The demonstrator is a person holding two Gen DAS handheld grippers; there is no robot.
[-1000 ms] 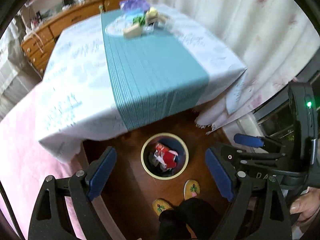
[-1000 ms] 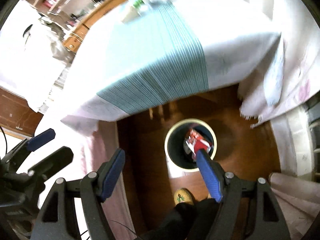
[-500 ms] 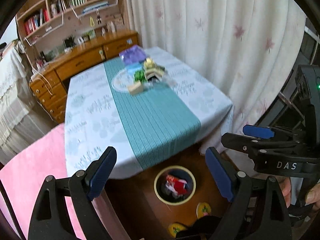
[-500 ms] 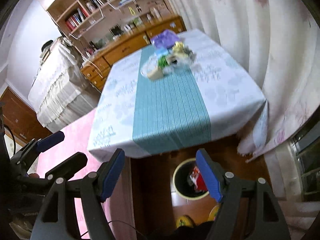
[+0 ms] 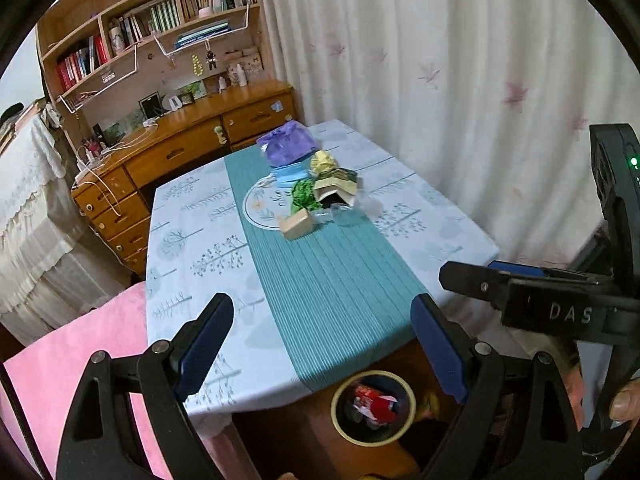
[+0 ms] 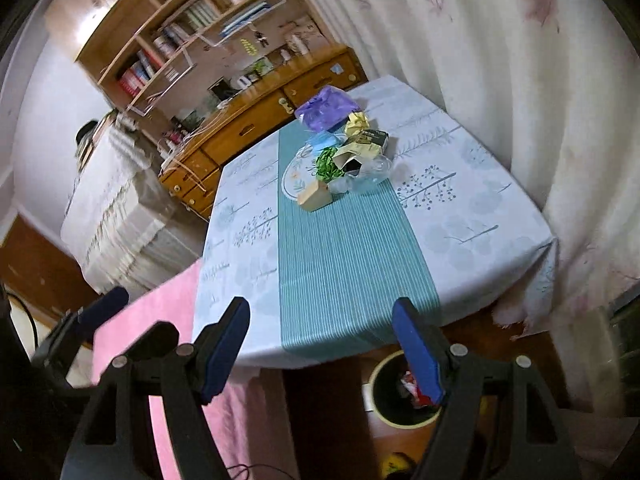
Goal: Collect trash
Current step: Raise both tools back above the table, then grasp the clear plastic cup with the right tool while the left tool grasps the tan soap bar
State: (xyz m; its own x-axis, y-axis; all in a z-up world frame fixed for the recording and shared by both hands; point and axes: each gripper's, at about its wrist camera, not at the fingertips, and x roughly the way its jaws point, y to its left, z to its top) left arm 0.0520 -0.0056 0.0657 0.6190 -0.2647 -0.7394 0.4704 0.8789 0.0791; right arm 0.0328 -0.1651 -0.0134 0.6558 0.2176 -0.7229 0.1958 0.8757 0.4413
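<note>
Teal striped cloth, a table runner [image 5: 316, 276], lies down the middle of a pale tablecloth [image 5: 192, 240] printed with grey trees, filling the centre of both wrist views. At the runner's far end, in the upper middle of each frame, sits a cluster of trash [image 5: 316, 188]: a purple bag [image 5: 288, 146] at the back, a blue face mask [image 5: 292, 174] just in front of it, a crumpled yellow wrapper [image 5: 324, 162], a scrap of green crinkled paper [image 5: 302, 196], an opened tan-and-dark carton [image 5: 334, 190], a small tan box [image 5: 296, 226] nearest the camera, and clear plastic [image 5: 344, 212] beside it. The pieces touch or overlap one another.

On the wooden floor below the table's near edge, at the bottom of each frame, stands a round bin [image 5: 374, 406] with a cream rim, holding a red packet [image 5: 376, 402].

Left gripper [image 5: 320, 348] fills the lower part of its view with blue-padded jaws spread wide and nothing between them. Right gripper [image 6: 320, 346] is likewise spread and empty in its own view; seen from the left camera it juts in at the right edge, with fingers of a hand [image 5: 624, 404] on its handle.

White curtain [image 5: 440, 80] with pink flowers hangs at the right; a wooden desk [image 5: 188, 144] with bookshelves occupies the upper left, and a pink cloth [image 5: 68, 356] shows at the lower left.
</note>
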